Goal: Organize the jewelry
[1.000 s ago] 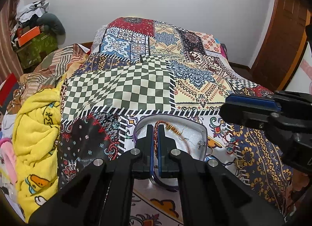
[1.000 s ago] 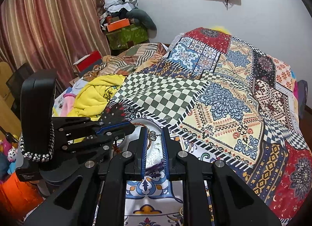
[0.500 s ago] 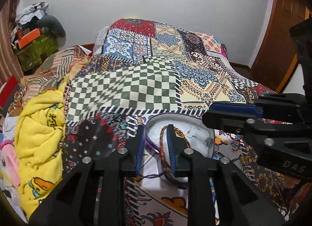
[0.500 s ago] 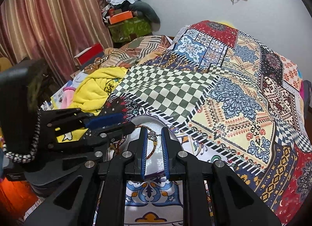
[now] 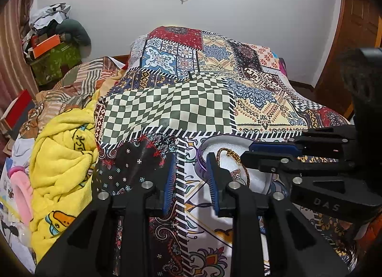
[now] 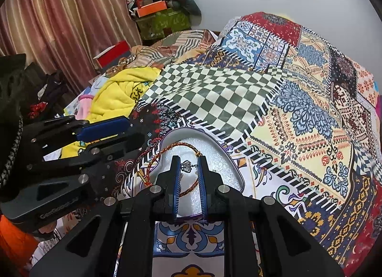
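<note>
A shallow tray [image 6: 214,150] with white foam lining and a purple rim [image 5: 211,141] lies on the patchwork bedspread. A red-and-gold braided bracelet [image 6: 176,145] rests in it, with one end draped over the left rim; the left wrist view shows the bracelet [image 5: 229,152] partly hidden. My right gripper [image 6: 188,169] hovers over the tray, shut on a small silver crown piece [image 6: 186,166]. Seen from the left, the right gripper [image 5: 247,153] reaches in over the tray. My left gripper [image 5: 191,181] is open and empty just left of the tray, and shows as the left gripper [image 6: 135,131] in the right wrist view.
The patchwork bedspread [image 5: 181,109] covers the whole bed. A yellow blanket [image 5: 62,148] is bunched at the left edge, with a pink item [image 5: 21,188] below it. Boxes and clothes [image 5: 52,50] pile up in the far left corner. A wooden door [image 5: 353,38] stands at right.
My left gripper went from shut to wide open, and the braided bracelet it carried now lies in the tray. The left gripper shifted left; the right gripper came over the tray, still holding the crown piece.
</note>
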Tool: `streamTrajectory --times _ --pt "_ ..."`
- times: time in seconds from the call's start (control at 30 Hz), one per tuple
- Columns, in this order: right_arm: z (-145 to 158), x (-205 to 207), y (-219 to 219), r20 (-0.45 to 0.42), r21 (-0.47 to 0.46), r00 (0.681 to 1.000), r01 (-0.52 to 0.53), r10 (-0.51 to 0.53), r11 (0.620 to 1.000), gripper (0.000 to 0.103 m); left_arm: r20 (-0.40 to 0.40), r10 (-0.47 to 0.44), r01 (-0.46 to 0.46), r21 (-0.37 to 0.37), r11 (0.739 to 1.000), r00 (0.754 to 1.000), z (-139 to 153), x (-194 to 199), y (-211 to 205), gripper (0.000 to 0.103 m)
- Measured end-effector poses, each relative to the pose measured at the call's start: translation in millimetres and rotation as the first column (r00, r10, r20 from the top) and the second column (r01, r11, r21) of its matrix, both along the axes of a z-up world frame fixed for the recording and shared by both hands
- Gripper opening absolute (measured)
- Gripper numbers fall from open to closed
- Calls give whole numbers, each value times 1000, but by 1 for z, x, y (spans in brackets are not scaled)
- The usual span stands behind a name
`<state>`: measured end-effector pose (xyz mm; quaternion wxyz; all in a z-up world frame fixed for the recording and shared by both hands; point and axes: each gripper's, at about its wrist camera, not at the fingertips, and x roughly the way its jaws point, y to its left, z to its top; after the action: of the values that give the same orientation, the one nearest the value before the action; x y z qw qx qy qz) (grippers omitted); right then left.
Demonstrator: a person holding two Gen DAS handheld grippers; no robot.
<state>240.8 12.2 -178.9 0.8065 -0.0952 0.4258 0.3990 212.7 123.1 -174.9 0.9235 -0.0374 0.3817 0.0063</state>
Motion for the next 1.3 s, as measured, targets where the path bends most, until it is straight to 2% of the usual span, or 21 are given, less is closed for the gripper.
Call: streamTrajectory --times 0.07,0.23,0.33,0.47,0.93,1.3 --pt "-1 1 0 0 -6 1000 4 -4 1000 13 3 1 -1 5 1000 1000 0 -1 -1 36" --pt "-3 4 -1 -30 -14 1000 1 -1 1000 14 -2 -1 1 14 1000 1000 1 -3 -3 37" --pt "-3 3 -4 -34 -17 999 6 -7 1000 22 1 4 -4 14 1000 1000 4 -6 -3 42" --pt "3 -2 -9 -13 -21 1000 19 -20 1000 30 3 8 -8 7 1000 1000 7 -11 -4 43" --pt "36 -25 -56 57 -12 993 100 -99 995 30 10 -27 26 21 999 1000 27 -38 -37 45" --pt "31 -40 -113 57 -41 982 181 -178 983 30 -34 -87 88 26 996 996 21 -49 -81 48"
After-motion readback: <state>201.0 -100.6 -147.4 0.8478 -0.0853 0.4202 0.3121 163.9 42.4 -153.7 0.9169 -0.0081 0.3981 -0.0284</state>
